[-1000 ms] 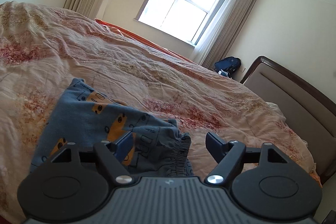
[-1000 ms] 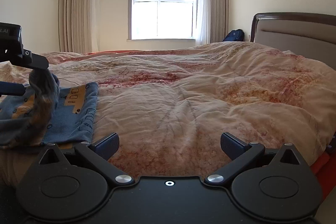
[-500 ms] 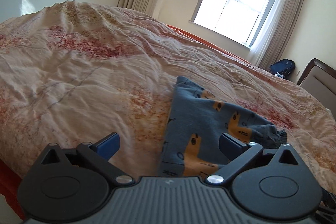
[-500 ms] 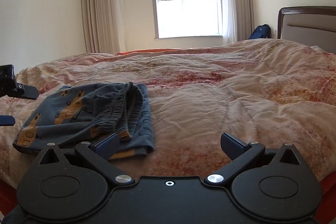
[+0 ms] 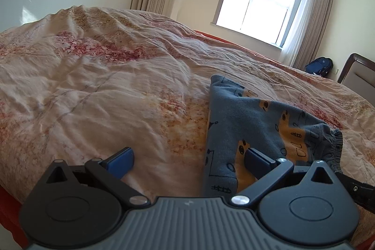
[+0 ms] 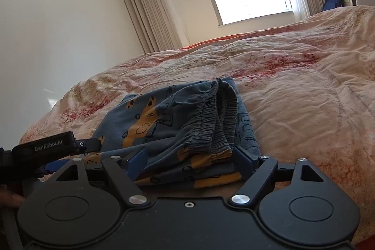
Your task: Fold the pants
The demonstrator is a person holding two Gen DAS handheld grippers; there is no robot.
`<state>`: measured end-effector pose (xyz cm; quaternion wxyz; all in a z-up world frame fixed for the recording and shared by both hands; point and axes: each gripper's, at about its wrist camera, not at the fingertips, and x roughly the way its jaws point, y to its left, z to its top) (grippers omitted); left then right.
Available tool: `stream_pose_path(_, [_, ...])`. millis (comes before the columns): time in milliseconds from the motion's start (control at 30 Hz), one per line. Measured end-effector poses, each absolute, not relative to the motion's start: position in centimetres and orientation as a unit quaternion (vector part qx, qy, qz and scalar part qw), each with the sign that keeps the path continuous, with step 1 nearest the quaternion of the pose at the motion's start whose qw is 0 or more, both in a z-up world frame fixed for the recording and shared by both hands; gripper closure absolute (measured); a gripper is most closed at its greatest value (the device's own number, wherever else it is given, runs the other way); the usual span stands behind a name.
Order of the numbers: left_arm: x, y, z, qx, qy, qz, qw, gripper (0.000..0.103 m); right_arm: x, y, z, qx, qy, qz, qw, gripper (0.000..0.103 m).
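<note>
Pants (image 6: 178,123), folded on the bed (image 6: 304,86), lie dead ahead of the right gripper (image 6: 187,162), its narrowing jaws flanking them unclamped; left gripper (image 5: 187,159) gapes beside.

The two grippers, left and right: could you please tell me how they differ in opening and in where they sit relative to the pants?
The left gripper stands wide open; the right gripper is narrower, its jaws having just been closing. The left gripper straddles the pants' side edge, with mostly bare quilt between its fingers; the right gripper has the bunched waistband end between its fingers. Both have blue pads and point at the pants.
</note>
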<state>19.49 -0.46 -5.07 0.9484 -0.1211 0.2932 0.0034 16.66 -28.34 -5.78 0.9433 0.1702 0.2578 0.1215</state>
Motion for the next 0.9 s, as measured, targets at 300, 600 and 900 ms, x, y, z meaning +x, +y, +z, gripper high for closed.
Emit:
stream_pose_path(300, [18.8,-0.9,-5.1,-0.11,0.302,-0.005,0.947,0.001,16.4,-28.7,-6.1,0.226,0.271,0.082,0.932,0.033])
stream_pose_path(600, [18.0,-0.9,-3.8,-0.136,0.286,0.016,0.948,0.001,18.0,-28.3,-5.6,0.258,0.272,0.021,0.927,0.064])
stream_pose_path(900, [18.9,-2.3,-2.9,-0.097,0.272,0.026,0.957,0.002,16.2,-30.8,-4.4,0.245,0.22,0.031,0.944,0.073])
